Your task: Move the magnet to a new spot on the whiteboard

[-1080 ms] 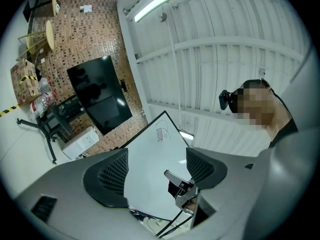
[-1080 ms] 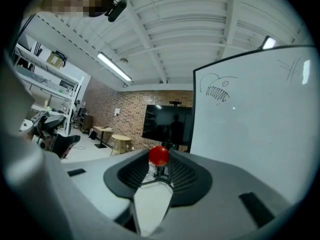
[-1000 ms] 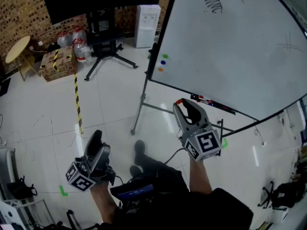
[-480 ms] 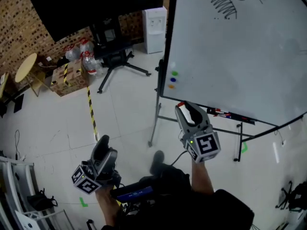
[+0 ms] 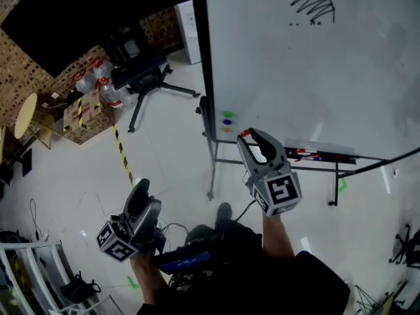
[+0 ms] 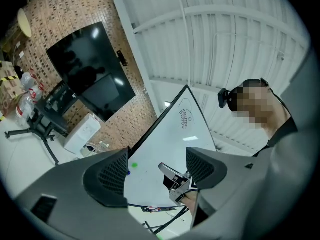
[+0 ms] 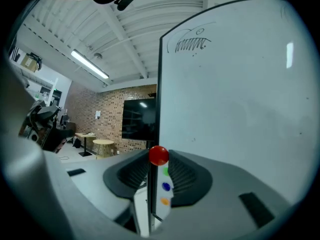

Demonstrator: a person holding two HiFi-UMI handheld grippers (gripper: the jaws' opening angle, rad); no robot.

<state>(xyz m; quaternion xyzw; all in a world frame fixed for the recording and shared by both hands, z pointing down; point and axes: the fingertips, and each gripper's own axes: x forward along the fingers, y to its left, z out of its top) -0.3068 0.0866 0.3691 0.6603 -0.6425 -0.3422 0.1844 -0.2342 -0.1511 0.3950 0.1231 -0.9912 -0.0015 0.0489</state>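
My right gripper (image 5: 248,135) is shut on a small red magnet (image 5: 245,134), held at its fingertips just off the lower left corner of the whiteboard (image 5: 328,77). In the right gripper view the red magnet (image 7: 159,155) sits between the jaw tips, in line with the board's left edge (image 7: 161,84). Green (image 7: 165,171), blue (image 7: 165,186) and orange (image 7: 164,201) magnets stick on the board in a column below it. My left gripper (image 5: 139,188) hangs low at the left, open and empty, away from the board.
A marker tray with pens (image 5: 315,155) runs along the board's bottom edge. Behind the board's stand are a black swivel chair (image 5: 141,71), a white water dispenser (image 5: 185,31), a box with bottles (image 5: 79,113), a round table (image 5: 26,113) and yellow-black floor tape (image 5: 121,156).
The view has come closer to the whiteboard. My right gripper, still holding the red magnet, now sits beside the column of coloured magnets. The left gripper stayed low.
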